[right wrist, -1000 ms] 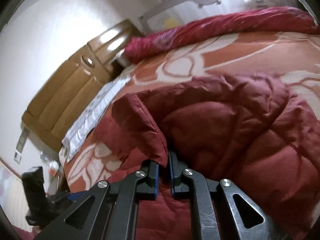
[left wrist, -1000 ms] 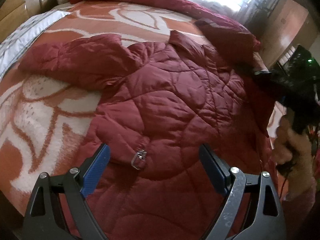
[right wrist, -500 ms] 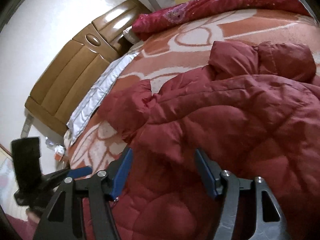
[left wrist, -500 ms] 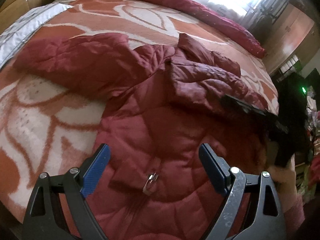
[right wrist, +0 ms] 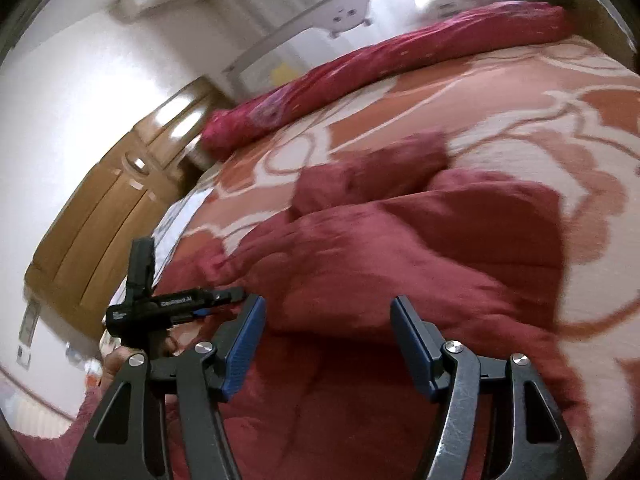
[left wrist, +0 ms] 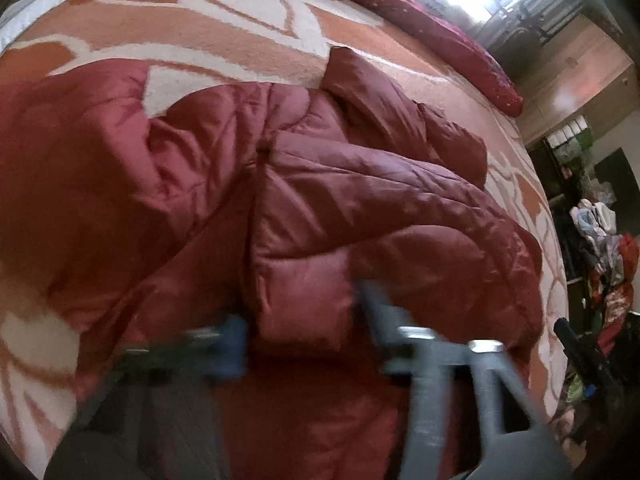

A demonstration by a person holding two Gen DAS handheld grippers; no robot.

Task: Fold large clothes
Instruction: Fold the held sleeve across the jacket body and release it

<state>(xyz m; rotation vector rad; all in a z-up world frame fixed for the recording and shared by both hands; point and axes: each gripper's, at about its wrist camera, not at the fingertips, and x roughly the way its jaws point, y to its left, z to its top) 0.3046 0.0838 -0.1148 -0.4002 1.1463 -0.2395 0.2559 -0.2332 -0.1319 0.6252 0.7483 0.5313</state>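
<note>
A dark red quilted jacket (left wrist: 160, 184) lies on the bed, one sleeve (left wrist: 380, 208) folded across its body. My left gripper (left wrist: 300, 320) is blurred and its jaws are closing. The sleeve's cuff (left wrist: 300, 292) fills the gap between the pads. In the right wrist view the jacket (right wrist: 400, 264) spreads ahead, and my right gripper (right wrist: 326, 344) hovers open above its near part with nothing between the fingers. The left gripper (right wrist: 228, 296) shows there at the left, held in a hand.
The bed has an orange and white patterned blanket (left wrist: 240, 8). A rolled red quilt (right wrist: 380, 64) lies along its far side. A wooden headboard (right wrist: 100, 220) stands at the left. A pile of clothes (left wrist: 608, 248) sits beyond the bed's right edge.
My right gripper laid the sleeve across the jacket, let it go, opened and drew back. My left gripper moved forward to the folded sleeve's cuff and narrowed around it.
</note>
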